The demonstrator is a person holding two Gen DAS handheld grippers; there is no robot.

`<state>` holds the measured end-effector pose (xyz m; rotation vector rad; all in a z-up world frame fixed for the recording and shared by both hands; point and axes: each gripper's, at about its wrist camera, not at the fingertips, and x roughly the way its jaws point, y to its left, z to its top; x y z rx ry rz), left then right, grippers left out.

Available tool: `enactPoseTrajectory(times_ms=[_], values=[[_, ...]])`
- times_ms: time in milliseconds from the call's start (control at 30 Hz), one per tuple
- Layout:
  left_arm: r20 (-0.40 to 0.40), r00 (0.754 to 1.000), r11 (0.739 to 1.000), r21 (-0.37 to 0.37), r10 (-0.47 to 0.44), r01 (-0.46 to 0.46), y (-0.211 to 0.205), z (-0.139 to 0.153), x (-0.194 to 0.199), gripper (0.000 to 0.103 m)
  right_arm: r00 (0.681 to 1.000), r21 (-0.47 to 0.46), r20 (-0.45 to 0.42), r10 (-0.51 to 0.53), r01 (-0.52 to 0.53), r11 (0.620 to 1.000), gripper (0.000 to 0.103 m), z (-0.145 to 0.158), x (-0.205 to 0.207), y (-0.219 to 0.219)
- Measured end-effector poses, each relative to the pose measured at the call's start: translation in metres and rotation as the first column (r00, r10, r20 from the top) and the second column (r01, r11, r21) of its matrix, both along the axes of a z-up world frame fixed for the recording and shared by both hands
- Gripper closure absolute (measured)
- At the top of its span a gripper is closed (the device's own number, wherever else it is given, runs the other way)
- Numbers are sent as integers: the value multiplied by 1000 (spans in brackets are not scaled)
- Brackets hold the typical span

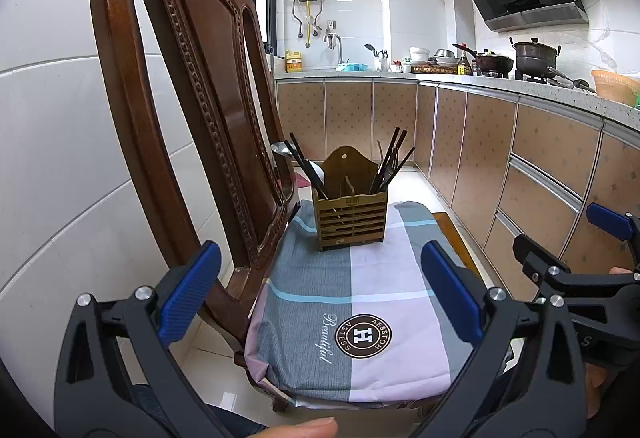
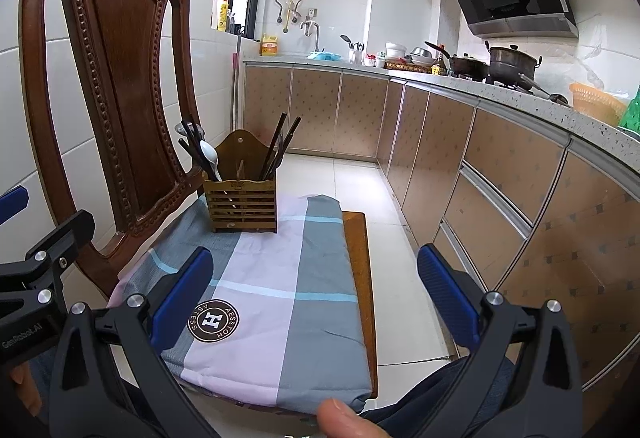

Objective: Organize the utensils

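Note:
A slatted wooden utensil holder (image 1: 350, 221) (image 2: 243, 205) stands upright at the back of the chair's cushion. Dark chopsticks (image 1: 390, 162) (image 2: 280, 146) lean in its right compartment. More dark chopsticks (image 1: 306, 168), a white spoon (image 2: 211, 156) and a metal ladle (image 1: 282, 149) stand in its left compartment. My left gripper (image 1: 320, 290) is open and empty, near the cushion's front. My right gripper (image 2: 314, 290) is open and empty, over the cushion's front right; it also shows in the left wrist view (image 1: 576, 242).
The carved wooden chair (image 1: 208, 78) (image 2: 116, 58) carries a plaid cushion (image 1: 360, 298) (image 2: 272, 298). A white tiled wall is to the left. Kitchen cabinets (image 1: 540, 178) (image 2: 500, 178) and a counter with pots (image 1: 534, 56) run along the right. Tiled floor lies between.

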<state>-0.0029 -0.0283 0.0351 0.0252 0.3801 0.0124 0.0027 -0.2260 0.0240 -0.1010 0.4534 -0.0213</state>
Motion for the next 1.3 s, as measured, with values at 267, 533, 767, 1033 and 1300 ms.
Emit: enactPoseTrajectory(times_ms=[267, 533, 767, 1033, 1300], values=[[1, 1000, 1000, 2, 0, 0, -1, 0, 0, 4, 1000, 0, 4, -2, 2, 1000, 3, 1, -1, 0], [1, 1000, 1000, 4, 0, 0, -1, 0, 0, 4, 1000, -2, 6, -3, 3, 1000, 3, 1, -2, 0], [-1, 1000, 1000, 6, -1, 1, 0, 0, 0, 4, 1000, -7, 7, -6, 6, 1000, 3, 2, -2, 0], [-1, 1000, 1000, 7, -5, 5, 1, 1, 1, 4, 1000, -7, 9, -8, 8, 1000, 3, 3, -2, 0], [-1, 1000, 1000, 9, -8, 8, 3, 1, 1, 4, 1000, -8, 9, -8, 8, 1000, 3, 3, -4, 0]])
